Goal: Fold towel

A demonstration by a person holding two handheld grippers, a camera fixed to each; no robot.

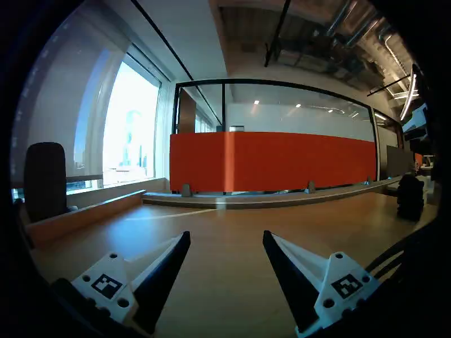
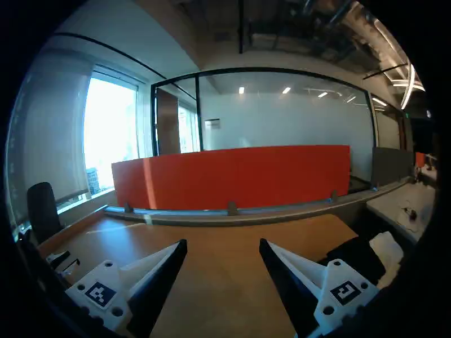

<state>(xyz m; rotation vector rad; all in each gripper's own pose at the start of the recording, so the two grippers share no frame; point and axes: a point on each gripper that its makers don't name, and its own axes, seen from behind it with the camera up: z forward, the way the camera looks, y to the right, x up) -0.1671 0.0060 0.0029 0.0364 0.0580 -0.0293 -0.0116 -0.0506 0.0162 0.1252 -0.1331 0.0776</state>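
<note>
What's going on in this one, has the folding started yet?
Not yet. The left gripper and the right gripper are both open and empty over a wooden desk, facing an orange partition. A white cloth, possibly the towel, lies untouched at the far right of the right gripper view.

Crumpled white towel (image 2: 388, 248) beside dark cloth (image 2: 354, 254), far right.
</note>
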